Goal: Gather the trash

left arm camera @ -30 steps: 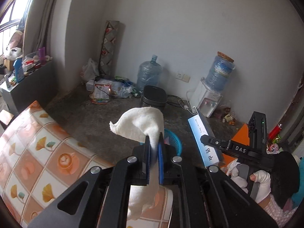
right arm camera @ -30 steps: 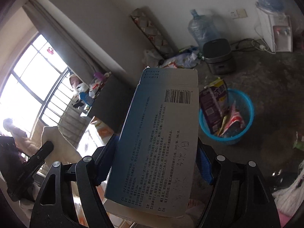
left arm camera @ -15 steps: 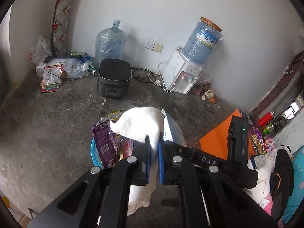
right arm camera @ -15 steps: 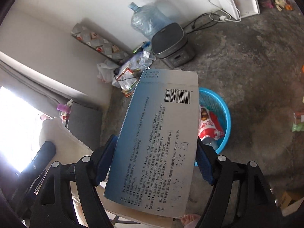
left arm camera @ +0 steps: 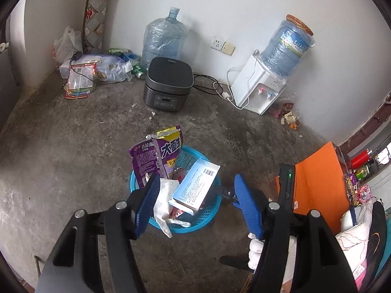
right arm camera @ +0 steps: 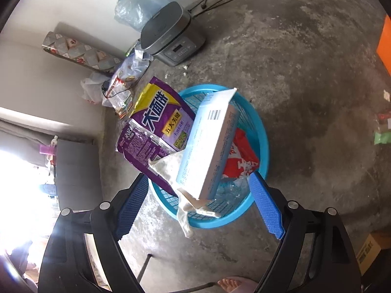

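A blue plastic basket point(left arm camera: 190, 227) point(right arm camera: 259, 131) stands on the concrete floor, holding purple snack bags point(left arm camera: 158, 161) point(right arm camera: 158, 127) and a red wrapper point(right arm camera: 242, 161). My left gripper point(left arm camera: 198, 202) hangs over it, its jaws opening. A white tissue point(left arm camera: 163, 202) point(right arm camera: 180, 175) droops over the basket's rim right beside the left pad, and nothing is pinched. The right gripper point(right arm camera: 199, 207) is also above the basket with its jaws opening wide. A light blue box point(right arm camera: 210, 146) point(left arm camera: 195, 188) leans inside the basket beyond its pads, free of them.
A dark rice cooker point(left arm camera: 168, 85), a big water bottle point(left arm camera: 163, 39) and a white water dispenser point(left arm camera: 256, 90) stand along the wall. Bags lie in the left corner point(left arm camera: 92, 66). An orange box point(left arm camera: 320, 178) sits to the right of the basket.
Both grippers came down over the basket. The left jaws spread and let the tissue go; the right jaws widened and the box dropped into the basket.
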A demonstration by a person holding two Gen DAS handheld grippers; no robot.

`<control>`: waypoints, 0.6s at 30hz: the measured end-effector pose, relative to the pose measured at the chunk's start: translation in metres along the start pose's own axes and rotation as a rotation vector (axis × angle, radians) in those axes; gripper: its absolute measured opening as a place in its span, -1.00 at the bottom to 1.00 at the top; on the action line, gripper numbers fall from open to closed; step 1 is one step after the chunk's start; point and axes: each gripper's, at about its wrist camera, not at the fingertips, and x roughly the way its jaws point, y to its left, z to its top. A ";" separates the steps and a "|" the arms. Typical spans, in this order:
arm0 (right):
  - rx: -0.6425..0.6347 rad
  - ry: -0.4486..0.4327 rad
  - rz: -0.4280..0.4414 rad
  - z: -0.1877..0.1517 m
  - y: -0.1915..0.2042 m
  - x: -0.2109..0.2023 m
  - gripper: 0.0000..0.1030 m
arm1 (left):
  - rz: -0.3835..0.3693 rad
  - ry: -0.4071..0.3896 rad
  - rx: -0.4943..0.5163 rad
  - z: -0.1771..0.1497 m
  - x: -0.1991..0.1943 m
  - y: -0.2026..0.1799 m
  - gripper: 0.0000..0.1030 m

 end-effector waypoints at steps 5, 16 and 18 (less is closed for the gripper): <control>-0.079 -0.060 0.039 -0.004 0.035 -0.027 0.56 | 0.006 -0.077 0.008 0.001 -0.054 -0.008 0.31; -0.538 -0.308 0.192 -0.096 0.154 -0.161 0.62 | 0.367 -0.359 -0.093 -0.053 -0.265 -0.014 0.89; -0.636 -0.356 0.222 -0.122 0.171 -0.185 0.69 | 0.520 -0.387 -0.131 -0.075 -0.298 -0.014 0.89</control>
